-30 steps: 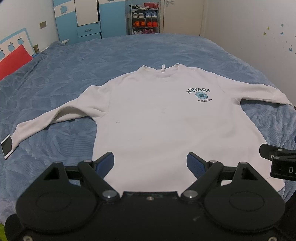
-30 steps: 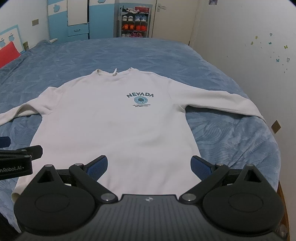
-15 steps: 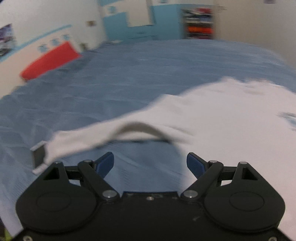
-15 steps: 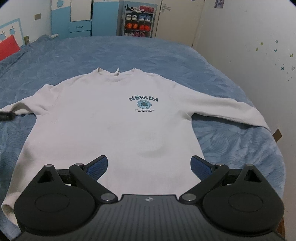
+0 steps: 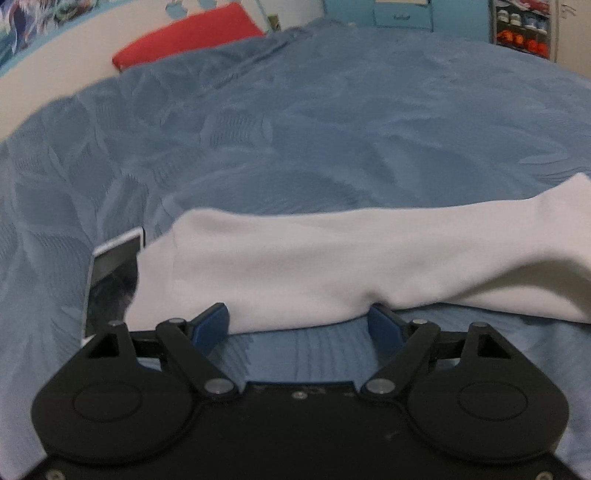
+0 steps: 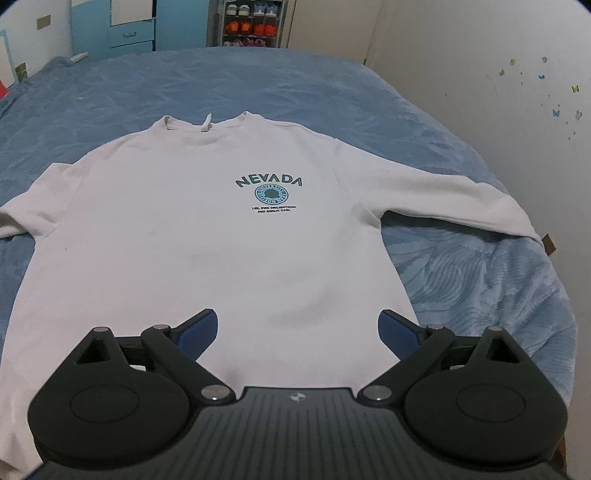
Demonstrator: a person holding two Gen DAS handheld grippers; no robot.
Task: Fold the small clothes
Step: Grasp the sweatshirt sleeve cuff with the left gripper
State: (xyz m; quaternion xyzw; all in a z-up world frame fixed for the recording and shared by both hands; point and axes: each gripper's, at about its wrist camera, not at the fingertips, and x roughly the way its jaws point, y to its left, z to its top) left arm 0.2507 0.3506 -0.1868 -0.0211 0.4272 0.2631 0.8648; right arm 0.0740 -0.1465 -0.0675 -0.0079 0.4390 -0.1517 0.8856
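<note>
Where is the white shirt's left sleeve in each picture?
Left wrist view: the left sleeve stretches across the middle, just ahead of the open left gripper.
Right wrist view: only its upper part shows, at the left edge.
Shared landmark: the shoe shelf behind the blue bed.

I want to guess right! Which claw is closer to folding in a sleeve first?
Probably the left claw: it is open right at the white sweatshirt's long sleeve. The right claw, also open, hovers over the hem.
</note>
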